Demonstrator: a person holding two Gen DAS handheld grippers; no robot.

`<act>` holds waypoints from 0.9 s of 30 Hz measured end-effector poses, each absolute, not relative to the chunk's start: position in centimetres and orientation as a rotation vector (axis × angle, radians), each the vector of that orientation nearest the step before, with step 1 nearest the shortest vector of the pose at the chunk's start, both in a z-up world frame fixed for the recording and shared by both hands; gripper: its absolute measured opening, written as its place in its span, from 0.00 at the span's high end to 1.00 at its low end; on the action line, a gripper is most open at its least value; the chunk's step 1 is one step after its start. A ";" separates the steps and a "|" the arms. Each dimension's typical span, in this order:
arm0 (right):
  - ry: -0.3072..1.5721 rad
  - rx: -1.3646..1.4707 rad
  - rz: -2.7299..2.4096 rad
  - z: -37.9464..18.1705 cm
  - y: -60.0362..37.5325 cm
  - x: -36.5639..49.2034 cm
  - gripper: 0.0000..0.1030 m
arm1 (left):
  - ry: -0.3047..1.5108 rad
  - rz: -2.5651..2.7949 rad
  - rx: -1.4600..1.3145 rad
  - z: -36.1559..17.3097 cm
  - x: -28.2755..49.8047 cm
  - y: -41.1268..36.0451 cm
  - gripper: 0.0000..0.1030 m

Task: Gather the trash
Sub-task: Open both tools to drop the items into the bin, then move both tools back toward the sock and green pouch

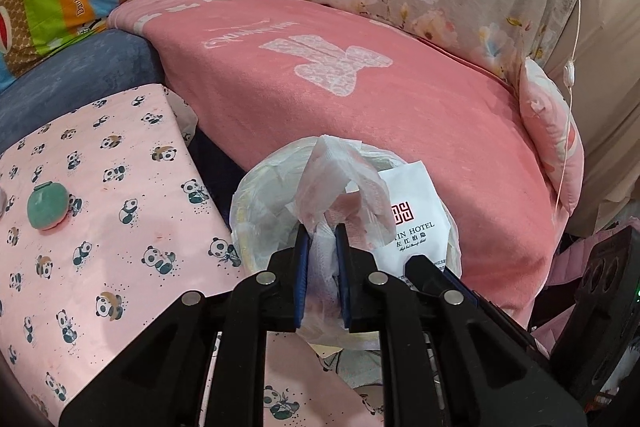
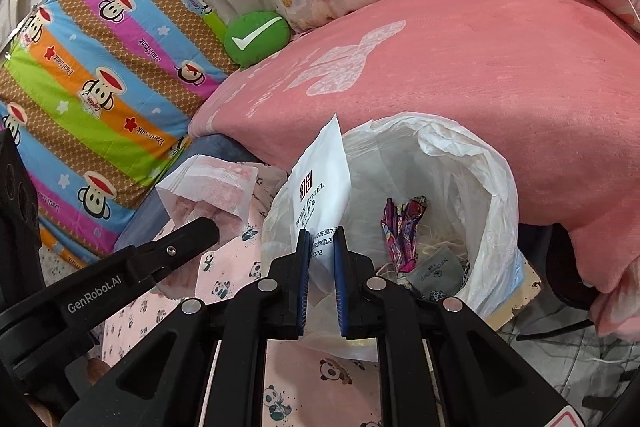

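A: State of load?

B: My left gripper (image 1: 323, 231) pinches a clear plastic wrapper (image 1: 340, 183); my right gripper (image 2: 322, 233) pinches the white hotel packet (image 2: 322, 183), both at the lined bin (image 2: 496, 171).

A: Procedure?

B: Centre each item over the opening before I spread the jaws.

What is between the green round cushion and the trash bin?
Only the pink blanket lies between the green cushion and the lined bin; nothing lies on that stretch. Both wrist views show this.

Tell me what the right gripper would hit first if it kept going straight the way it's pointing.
The right gripper, shut on the white hotel packet, points toward the lined trash bin. It would probably meet the bin liner's near rim first, then the trash inside, though depth is hard to judge.
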State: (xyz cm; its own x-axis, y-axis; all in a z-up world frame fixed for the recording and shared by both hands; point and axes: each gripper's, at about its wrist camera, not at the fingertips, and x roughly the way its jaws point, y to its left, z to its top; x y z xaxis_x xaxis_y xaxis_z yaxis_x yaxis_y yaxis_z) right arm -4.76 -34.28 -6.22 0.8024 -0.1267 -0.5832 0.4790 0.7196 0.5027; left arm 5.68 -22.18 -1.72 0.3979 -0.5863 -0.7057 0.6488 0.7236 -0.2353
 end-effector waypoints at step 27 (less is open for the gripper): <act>0.555 0.693 -0.355 -5.9 -33.0 -3.9 0.67 | 0.824 -0.608 0.042 -1.9 7.0 -17.4 0.40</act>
